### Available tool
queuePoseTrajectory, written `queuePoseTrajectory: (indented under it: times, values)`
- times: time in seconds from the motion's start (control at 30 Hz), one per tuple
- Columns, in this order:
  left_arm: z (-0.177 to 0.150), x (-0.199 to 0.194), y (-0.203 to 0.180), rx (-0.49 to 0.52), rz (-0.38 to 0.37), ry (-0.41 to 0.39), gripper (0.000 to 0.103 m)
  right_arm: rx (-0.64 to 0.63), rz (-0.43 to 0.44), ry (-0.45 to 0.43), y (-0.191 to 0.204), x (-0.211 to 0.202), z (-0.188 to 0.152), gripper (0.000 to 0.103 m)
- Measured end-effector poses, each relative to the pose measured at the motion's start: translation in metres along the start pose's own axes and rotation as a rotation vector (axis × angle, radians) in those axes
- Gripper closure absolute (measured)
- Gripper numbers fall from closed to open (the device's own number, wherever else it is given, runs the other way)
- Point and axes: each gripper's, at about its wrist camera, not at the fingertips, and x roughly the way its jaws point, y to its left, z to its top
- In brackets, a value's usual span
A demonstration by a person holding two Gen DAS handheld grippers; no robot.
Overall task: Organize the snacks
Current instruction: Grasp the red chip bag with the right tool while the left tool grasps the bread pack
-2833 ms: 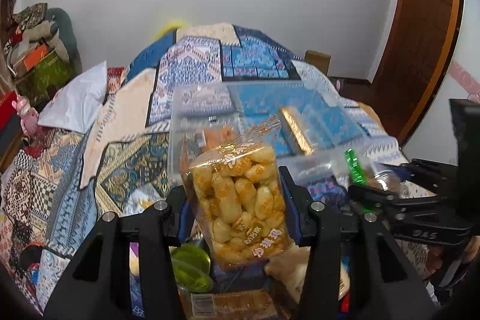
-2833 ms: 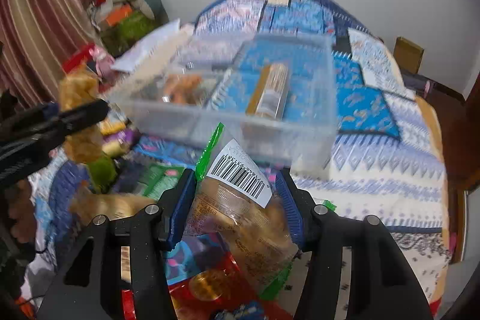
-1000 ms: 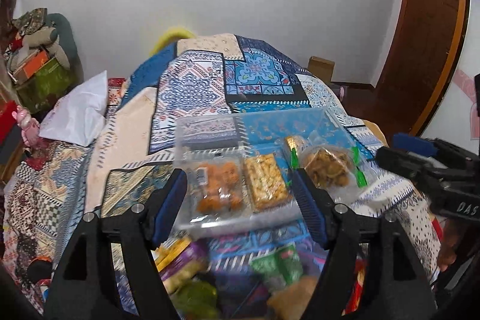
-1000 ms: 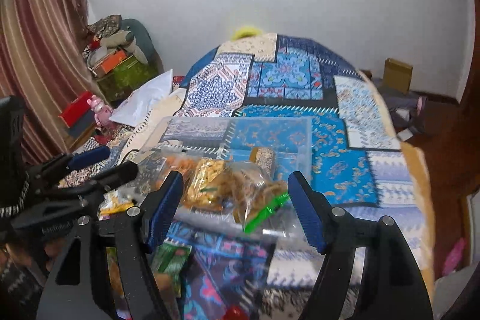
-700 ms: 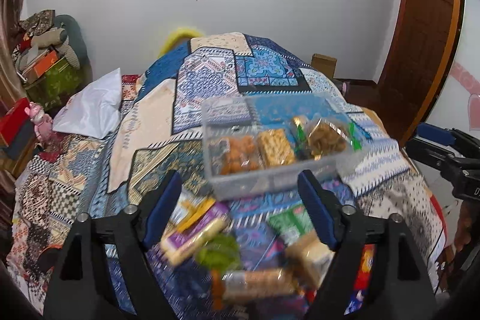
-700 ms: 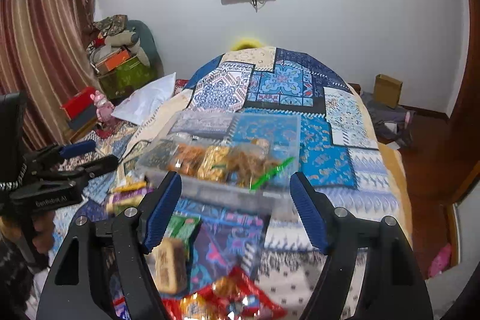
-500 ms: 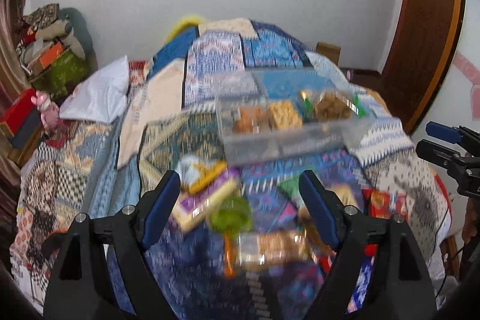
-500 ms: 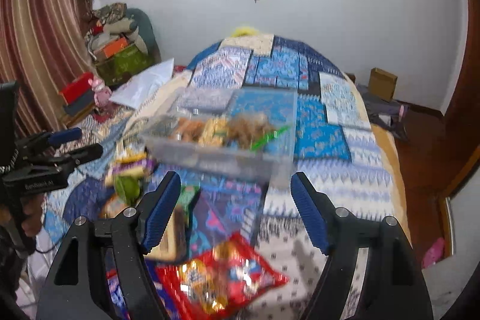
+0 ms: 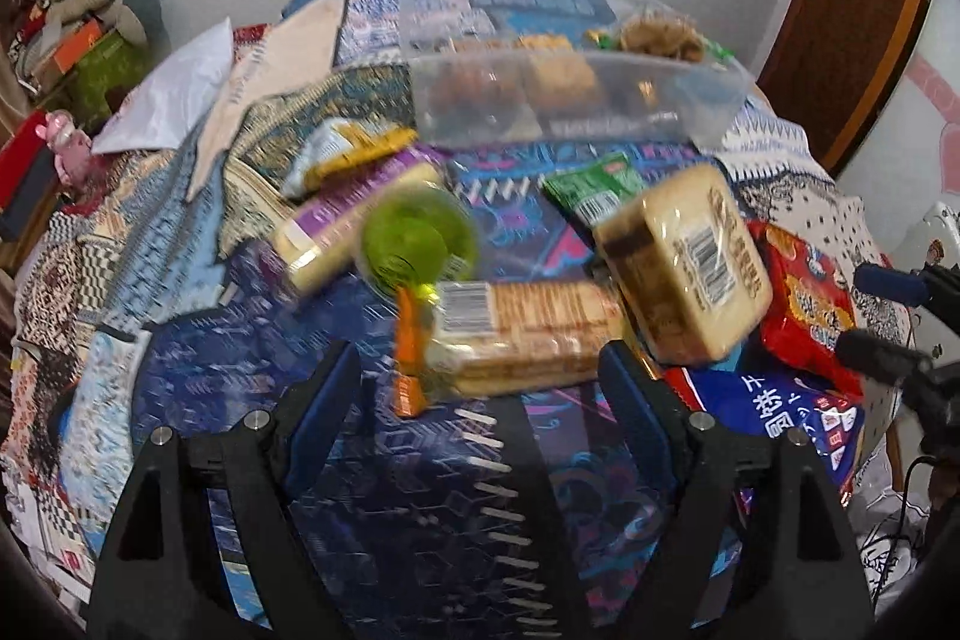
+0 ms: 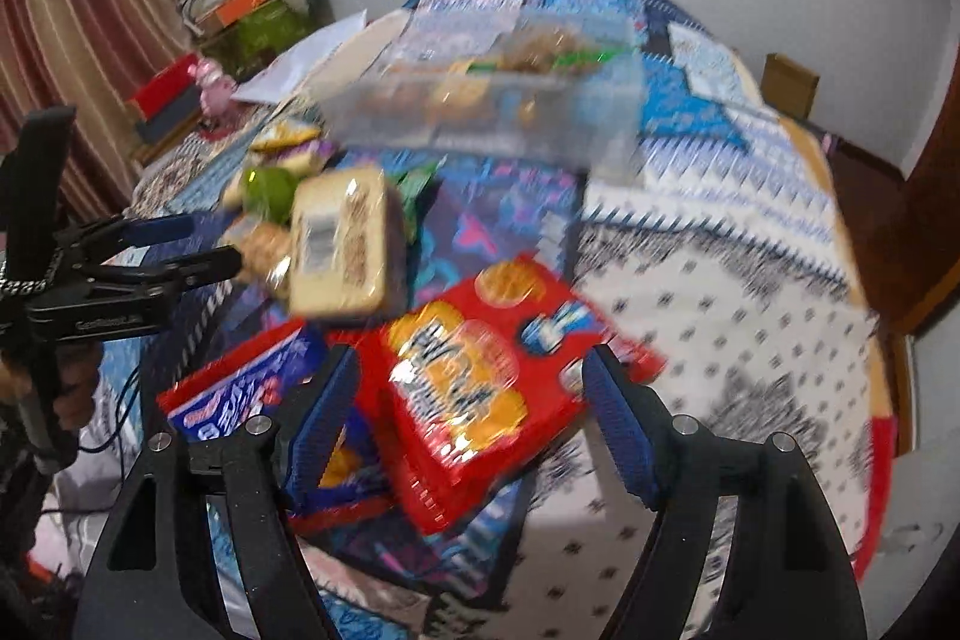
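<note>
two claws spread, two packets lined up

left claw (image 9: 480,376) is spread wide and empty, and the cracker packet (image 9: 516,334) lies just ahead, long axis crosswise between its fingers. right claw (image 10: 468,400) gapes empty too, the red snack bag (image 10: 474,376) in its gap. both hover over the bed (image 10: 720,280); the clear box (image 9: 570,100) sits farther back, already part filled.

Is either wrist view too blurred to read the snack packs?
Left wrist view: mild motion blur, worst on the green cup; the biscuit pack barcode stays visible. Right wrist view: heavier smear, the red pack print and clear bin soft. Both fisheye-bent.
</note>
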Motion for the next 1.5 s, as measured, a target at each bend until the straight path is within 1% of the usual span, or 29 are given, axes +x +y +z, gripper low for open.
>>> queuePoseTrajectory:
  times: [0.1,0.17,0.23,0.33,0.4,0.43,0.5,0.53,0.6,0.63,0.67,0.73,0.77,0.83,0.9,1.03,1.2,1.27,1.37,1.43,1.5]
  values:
    - [0.0,0.007,-0.008,0.0,-0.02,0.016,0.021,-0.006,-0.019,0.031,0.004,0.012,-0.007,0.028]
    - [0.001,0.009,-0.013,0.011,-0.012,0.01,0.014,-0.021,-0.044,0.027,0.004,0.015,-0.008,0.028]
    - [0.002,0.011,-0.018,0.02,-0.013,0.002,0.01,-0.037,-0.074,0.022,0.003,0.015,-0.01,0.028]
    - [0.004,0.016,-0.02,0.019,-0.004,0.005,0.005,-0.03,-0.108,0.022,-0.007,0.014,-0.011,0.028]
    - [0.006,0.02,-0.019,0.011,0.013,0.006,0.004,0.0,-0.121,0.027,-0.019,0.013,-0.012,0.028]
    - [0.006,0.025,-0.016,-0.005,0.014,0.019,0.004,0.02,-0.127,0.028,-0.025,0.013,-0.012,0.028]
    - [0.007,0.032,-0.011,-0.045,-0.01,0.04,0.004,0.075,-0.119,0.032,-0.039,0.011,-0.011,0.028]
    - [0.006,0.034,-0.007,-0.074,-0.023,0.035,0.004,0.1,-0.101,0.036,-0.044,0.011,-0.011,0.028]
    - [0.006,0.033,-0.006,-0.082,-0.018,0.018,0.005,0.145,-0.056,0.041,-0.05,0.01,-0.01,0.028]
    - [0.006,0.032,-0.007,-0.076,-0.013,0.008,0.008,0.156,-0.04,0.04,-0.049,0.01,-0.009,0.028]
    - [0.005,0.031,-0.009,-0.067,-0.01,-0.001,0.016,0.163,-0.028,0.04,-0.048,0.011,-0.007,0.028]
    - [0.002,0.028,-0.012,-0.051,-0.004,-0.014,0.021,0.167,-0.013,0.043,-0.044,0.015,-0.003,0.028]
    - [0.001,0.027,-0.012,-0.048,-0.005,-0.019,0.026,0.169,-0.005,0.047,-0.042,0.019,-0.001,0.028]
    - [-0.001,0.024,-0.012,-0.04,-0.008,-0.024,0.029,0.175,0.01,0.061,-0.037,0.029,0.003,0.028]
    - [-0.003,0.021,-0.011,-0.034,0.001,-0.034,0.03,0.177,0.016,0.066,-0.033,0.034,0.007,0.028]
    - [-0.008,0.012,-0.01,-0.012,0.033,-0.062,0.03,0.167,0.001,0.068,-0.029,0.043,0.016,0.02]
    - [-0.014,-0.004,-0.011,0.022,0.063,-0.111,0.031,0.15,-0.023,0.081,-0.027,0.055,0.027,0.018]
    - [-0.015,-0.01,-0.013,0.034,0.066,-0.129,0.031,0.133,-0.032,0.087,-0.024,0.061,0.03,0.011]
    - [-0.012,-0.017,-0.012,0.033,0.054,-0.143,0.031,0.082,-0.069,0.088,-0.015,0.069,0.03,0.008]
    - [-0.009,-0.021,-0.011,0.028,0.052,-0.156,0.031,0.055,-0.085,0.089,-0.013,0.073,0.03,0.01]
    - [-0.006,-0.025,-0.012,0.024,0.051,-0.17,0.031,0.028,-0.102,0.077,-0.009,0.071,0.028,0.015]
